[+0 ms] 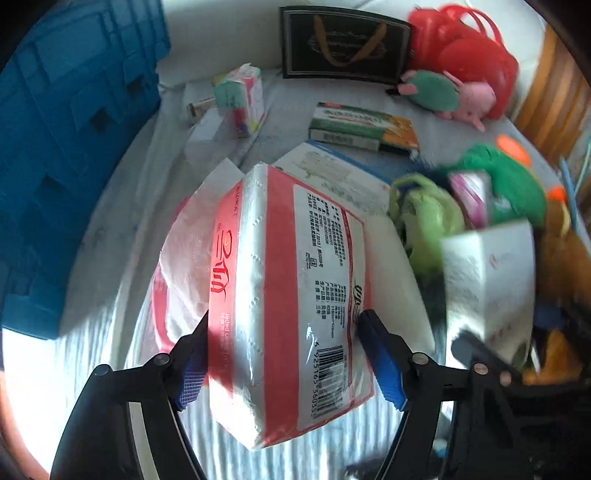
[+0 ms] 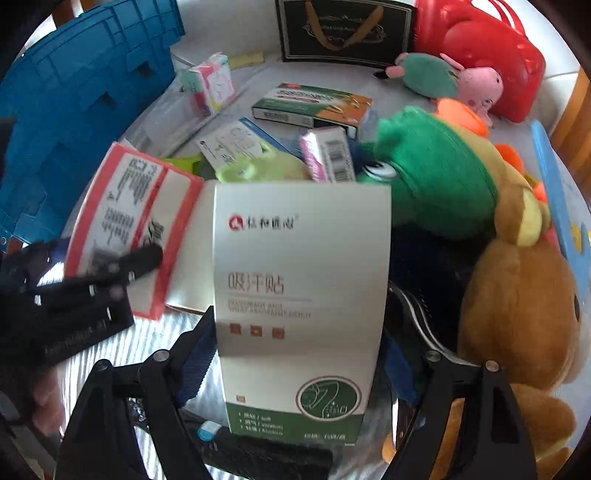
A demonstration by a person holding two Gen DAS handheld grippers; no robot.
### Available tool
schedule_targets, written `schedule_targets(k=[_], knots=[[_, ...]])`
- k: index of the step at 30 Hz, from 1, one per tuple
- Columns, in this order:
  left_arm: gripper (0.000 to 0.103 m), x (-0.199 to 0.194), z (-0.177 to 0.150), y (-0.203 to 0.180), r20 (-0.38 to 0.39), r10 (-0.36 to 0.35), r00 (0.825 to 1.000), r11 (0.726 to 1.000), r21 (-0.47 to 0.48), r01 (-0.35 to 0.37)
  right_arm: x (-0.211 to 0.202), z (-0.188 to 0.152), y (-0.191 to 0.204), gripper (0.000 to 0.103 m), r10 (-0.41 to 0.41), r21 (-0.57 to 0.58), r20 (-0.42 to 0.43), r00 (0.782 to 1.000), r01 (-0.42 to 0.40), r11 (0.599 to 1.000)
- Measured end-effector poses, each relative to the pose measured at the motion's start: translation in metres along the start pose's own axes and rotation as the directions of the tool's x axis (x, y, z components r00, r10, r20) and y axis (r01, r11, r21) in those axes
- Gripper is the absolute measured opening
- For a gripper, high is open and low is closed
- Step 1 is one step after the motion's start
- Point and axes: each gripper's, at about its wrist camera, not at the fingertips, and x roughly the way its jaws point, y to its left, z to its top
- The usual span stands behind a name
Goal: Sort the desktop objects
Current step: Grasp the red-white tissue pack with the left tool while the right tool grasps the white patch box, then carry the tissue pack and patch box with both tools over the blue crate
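Observation:
My left gripper (image 1: 284, 350) is shut on a red-and-white tissue pack (image 1: 284, 295), its blue pads pressing both sides, held above the striped cloth. The same pack shows at the left of the right wrist view (image 2: 129, 218) with the left gripper (image 2: 122, 266) on it. My right gripper (image 2: 295, 358) is shut on a white-and-green box (image 2: 299, 295), held upright. That box shows blurred at the right of the left wrist view (image 1: 487, 280).
A blue crate (image 1: 66, 155) stands at the left. Medicine boxes (image 2: 314, 105), a small colourful tissue pack (image 2: 210, 83), a black gift bag (image 2: 343, 29), a red bag (image 2: 487, 51) and plush toys (image 2: 436, 170) crowd the back and right. A brown plush (image 2: 517, 314) lies close at right.

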Motion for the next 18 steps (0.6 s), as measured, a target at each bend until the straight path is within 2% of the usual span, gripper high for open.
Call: schedule_targets(k=[4, 5, 7, 8, 9, 10, 12, 14, 16, 18], knots=[[0.078, -0.005, -0.014, 0.001, -0.002, 0.003, 1.000, 1.000, 0.005, -0.003, 0.005, -0.005, -0.002, 0.081, 0.000, 0.014, -0.026, 1.000, 0.000, 1.000], [0.082, -0.004, -0.014, 0.000, 0.010, 0.015, 1.000, 1.000, 0.014, -0.016, 0.008, -0.006, -0.002, 0.081, -0.003, 0.015, -0.035, 0.999, 0.003, 1.000], [0.082, -0.001, -0.012, -0.002, 0.010, 0.025, 1.000, 0.999, 0.026, -0.025, 0.011, -0.007, -0.002, 0.081, -0.014, 0.015, -0.035, 0.999, 0.015, 1.000], [0.081, 0.001, -0.011, -0.003, 0.005, 0.021, 1.000, 0.999, 0.029, -0.021, 0.011, -0.007, -0.002, 0.081, -0.018, 0.015, -0.031, 0.999, 0.019, 1.000], [0.073, -0.001, -0.011, -0.004, 0.002, 0.006, 1.000, 0.999, 0.034, -0.006, 0.011, -0.007, -0.002, 0.081, -0.021, 0.011, -0.026, 0.999, 0.021, 1.000], [0.071, -0.002, -0.011, -0.005, 0.004, -0.005, 1.000, 0.999, 0.041, 0.005, 0.011, -0.007, -0.001, 0.082, -0.024, 0.006, -0.024, 0.999, 0.024, 1.000], [0.066, -0.007, -0.014, -0.006, 0.005, 0.010, 1.000, 0.998, 0.065, -0.010, 0.012, -0.008, 0.000, 0.083, -0.019, -0.002, -0.023, 1.000, 0.019, 1.000], [0.062, -0.013, -0.015, -0.005, -0.016, 0.026, 1.000, 0.999, 0.040, -0.025, 0.007, -0.008, -0.001, 0.077, -0.022, 0.008, -0.012, 1.000, 0.022, 1.000], [0.062, -0.025, -0.013, -0.004, 0.005, 0.026, 1.000, 0.999, 0.029, -0.026, -0.002, -0.007, -0.001, 0.077, -0.012, 0.015, 0.013, 1.000, 0.012, 1.000], [0.062, -0.043, -0.007, -0.003, 0.060, 0.046, 0.997, 0.999, 0.023, -0.048, -0.015, -0.003, 0.001, 0.077, -0.009, 0.012, 0.042, 0.999, 0.009, 1.000]])
